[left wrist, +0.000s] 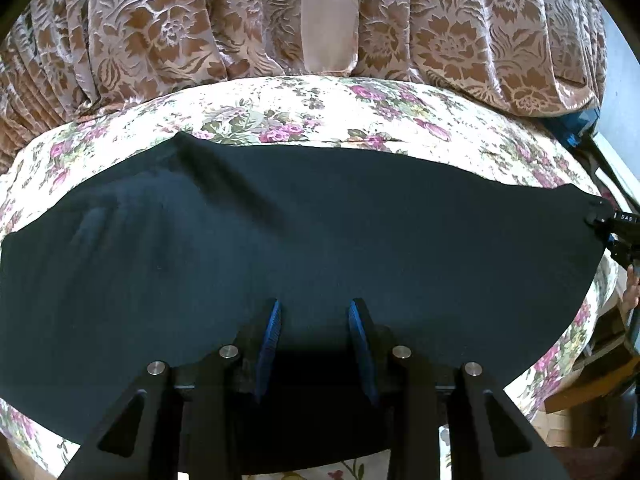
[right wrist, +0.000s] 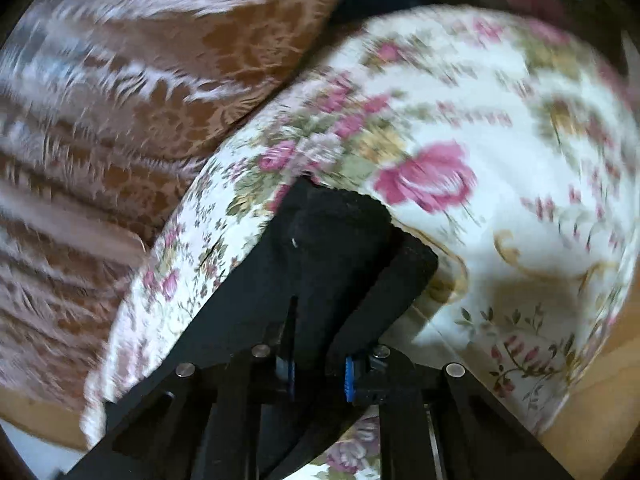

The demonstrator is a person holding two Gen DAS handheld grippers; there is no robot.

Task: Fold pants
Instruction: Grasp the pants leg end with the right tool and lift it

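Pants (left wrist: 280, 248) lie spread dark across the floral bed cover (left wrist: 320, 112). Right tongs (right wrist: 320, 368) are clamped on one end of the fabric; left tongs (left wrist: 314, 312) stand apart over the near edge, gripping nothing. Grasping step; next, probably carry that end across

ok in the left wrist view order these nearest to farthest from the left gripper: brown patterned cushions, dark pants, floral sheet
From the left gripper:
1. dark pants, directly under and ahead of the fingertips, spread across the middle.
2. floral sheet, the band showing beyond the pants' far edge.
3. brown patterned cushions, upright at the back, behind the sheet.
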